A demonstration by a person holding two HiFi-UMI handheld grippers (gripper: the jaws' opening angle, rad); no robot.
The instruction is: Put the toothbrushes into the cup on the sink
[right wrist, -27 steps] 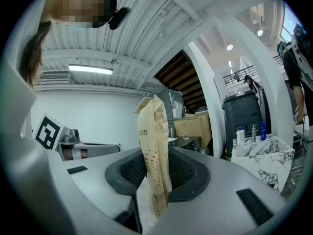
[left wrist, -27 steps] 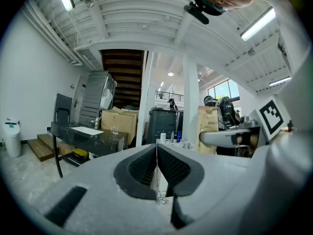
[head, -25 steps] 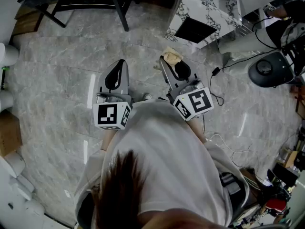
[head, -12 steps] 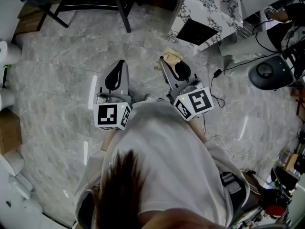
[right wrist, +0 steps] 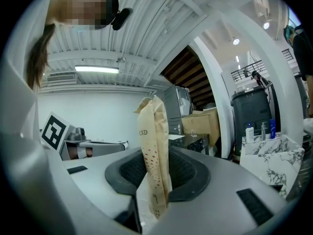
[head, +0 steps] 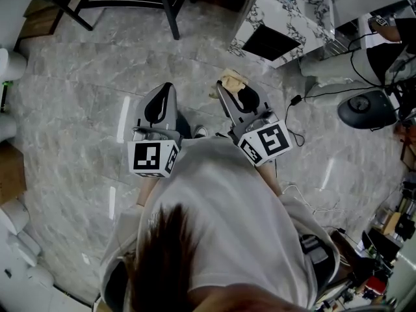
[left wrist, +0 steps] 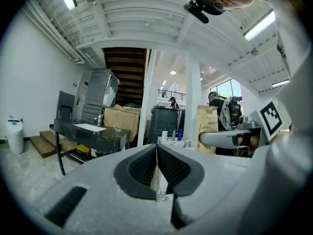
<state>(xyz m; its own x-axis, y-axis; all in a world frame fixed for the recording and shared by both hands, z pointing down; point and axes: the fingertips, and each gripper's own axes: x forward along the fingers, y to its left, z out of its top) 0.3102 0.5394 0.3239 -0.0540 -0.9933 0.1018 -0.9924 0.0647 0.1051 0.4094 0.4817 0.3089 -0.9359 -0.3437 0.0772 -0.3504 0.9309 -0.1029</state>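
Note:
My right gripper (head: 229, 88) is shut on a tan paper packet (head: 233, 78). In the right gripper view the packet (right wrist: 153, 131) stands upright between the dark pads (right wrist: 188, 173), with printed letters and red dots on it. My left gripper (head: 165, 90) is held level beside it, its jaws (left wrist: 156, 151) closed together with nothing between them. From the left gripper view the right gripper (left wrist: 230, 139) and its packet (left wrist: 207, 119) show off to the right. No toothbrush or cup is plain to see. The white marble sink counter (head: 289, 8) lies ahead to the right.
Small bottles (right wrist: 250, 131) stand on the marble counter (right wrist: 271, 155). A dark table with black legs (head: 170, 8) stands ahead on the left. A round dark device (head: 367, 108) and cables (head: 296, 99) lie on the grey marble floor at right. Cardboard boxes (left wrist: 120, 124) stand further back.
The floor and counter have shifted slightly in the head view as the person moves. Both grippers keep the same pose and the right one still holds the packet.

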